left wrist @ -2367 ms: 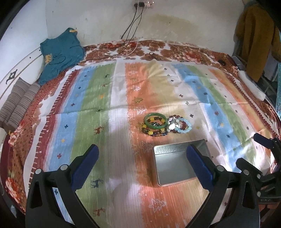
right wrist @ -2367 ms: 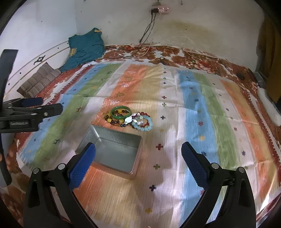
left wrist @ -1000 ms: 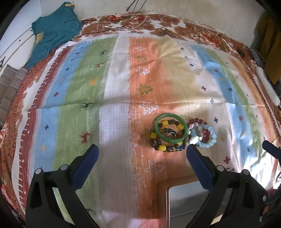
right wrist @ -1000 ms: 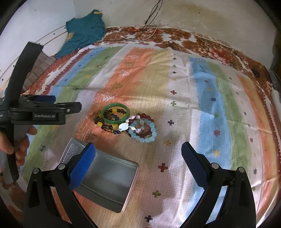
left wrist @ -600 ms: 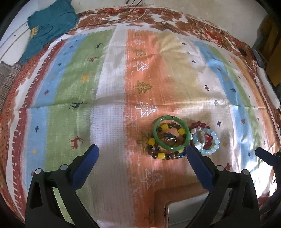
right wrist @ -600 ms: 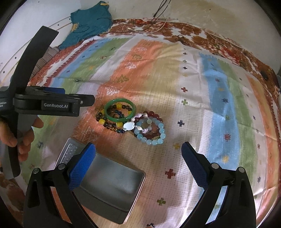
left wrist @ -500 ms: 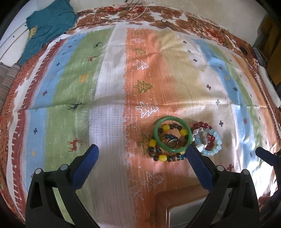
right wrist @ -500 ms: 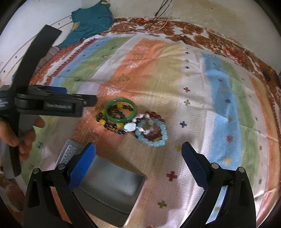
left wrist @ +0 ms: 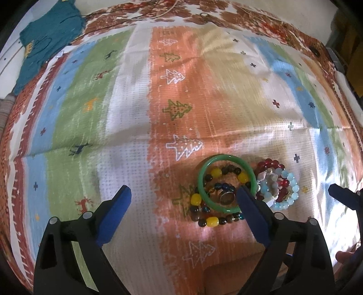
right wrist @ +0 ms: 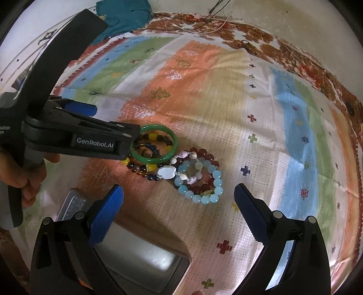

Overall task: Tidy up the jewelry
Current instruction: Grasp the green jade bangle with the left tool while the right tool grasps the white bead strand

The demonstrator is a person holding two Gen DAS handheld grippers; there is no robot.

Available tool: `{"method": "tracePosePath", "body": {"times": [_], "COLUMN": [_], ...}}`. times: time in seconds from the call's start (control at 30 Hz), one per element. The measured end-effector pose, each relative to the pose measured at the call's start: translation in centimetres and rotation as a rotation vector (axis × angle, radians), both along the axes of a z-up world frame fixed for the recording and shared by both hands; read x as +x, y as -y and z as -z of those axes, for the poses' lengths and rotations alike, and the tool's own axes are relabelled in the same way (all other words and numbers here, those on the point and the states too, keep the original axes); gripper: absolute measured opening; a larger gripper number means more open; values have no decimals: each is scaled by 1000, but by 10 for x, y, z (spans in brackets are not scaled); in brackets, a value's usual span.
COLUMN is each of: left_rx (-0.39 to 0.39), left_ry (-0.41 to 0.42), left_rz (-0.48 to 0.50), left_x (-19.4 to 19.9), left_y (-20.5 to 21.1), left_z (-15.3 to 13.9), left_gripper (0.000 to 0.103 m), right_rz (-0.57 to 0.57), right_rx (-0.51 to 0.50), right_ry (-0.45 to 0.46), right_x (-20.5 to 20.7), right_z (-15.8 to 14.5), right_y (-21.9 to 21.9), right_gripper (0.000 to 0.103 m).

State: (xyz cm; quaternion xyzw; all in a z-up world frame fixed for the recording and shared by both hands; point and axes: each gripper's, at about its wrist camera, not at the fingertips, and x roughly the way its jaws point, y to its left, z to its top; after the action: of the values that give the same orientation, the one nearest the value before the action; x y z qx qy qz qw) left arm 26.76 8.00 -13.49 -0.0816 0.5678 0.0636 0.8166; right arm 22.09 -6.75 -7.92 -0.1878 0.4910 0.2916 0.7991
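A green bangle point(left wrist: 205, 168) lies on the striped cloth over a dark-and-yellow bead bracelet point(left wrist: 211, 221), with a ring point(left wrist: 227, 197) inside it. Beside it lie a pale blue bead bracelet point(left wrist: 292, 192) and a red bead bracelet point(left wrist: 270, 163). My left gripper point(left wrist: 185, 207) is open, its right finger over the bangle's right edge. In the right wrist view the bangle point(right wrist: 156, 131) sits at the left gripper's tip and the blue bracelet point(right wrist: 199, 181) lies in front of my open right gripper point(right wrist: 179, 208). A metal tin point(right wrist: 140, 256) sits at the lower left.
A teal garment point(left wrist: 43, 45) and cables point(left wrist: 145, 13) lie at the far edge of the bed. The wall runs behind. A hand point(right wrist: 20, 179) holds the left gripper. Striped cloth point(left wrist: 113, 113) spreads all around the jewelry.
Both grippers have moved forward and down toward the jewelry pile. The left gripper's right finger now overlaps the green bangle. The tin has slid toward the bottom of both views.
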Motion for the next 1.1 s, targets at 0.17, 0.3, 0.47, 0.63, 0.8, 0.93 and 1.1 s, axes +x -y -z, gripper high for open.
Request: {"method": "tracePosePath", "body": {"times": [0.17, 0.3, 0.47, 0.63, 0.8, 0.93, 1.1], "left_rx": [-1, -7, -16, -61, -86, -77, -82], "left_ry": [-19, -25, -37, -58, -75, -75, -76], "left_rz": [20, 32, 42, 55, 56, 63, 71], "left_x": [6, 10, 17, 23, 25, 27, 31], "left_y": [1, 2, 4, 2, -1, 1, 3], "left_z": [7, 11, 16, 26, 34, 35, 35], "left_gripper": [83, 79, 71, 58, 48, 48, 34], "right_rz": [3, 12, 8, 4, 20, -8, -21], "right_rx": [-4, -14, -29, -42, -54, -64, -74], "right_ry": [-6, -22, -43, -64, -89, -104, -120], "right_x": [6, 12, 19, 24, 33, 33, 33], "right_z": [3, 9, 17, 26, 33, 38, 43], "right_y": [-4, -8, -15, -20, -19, -25, -30], "right_gripper": [99, 99, 87, 83, 66, 56, 44]}}
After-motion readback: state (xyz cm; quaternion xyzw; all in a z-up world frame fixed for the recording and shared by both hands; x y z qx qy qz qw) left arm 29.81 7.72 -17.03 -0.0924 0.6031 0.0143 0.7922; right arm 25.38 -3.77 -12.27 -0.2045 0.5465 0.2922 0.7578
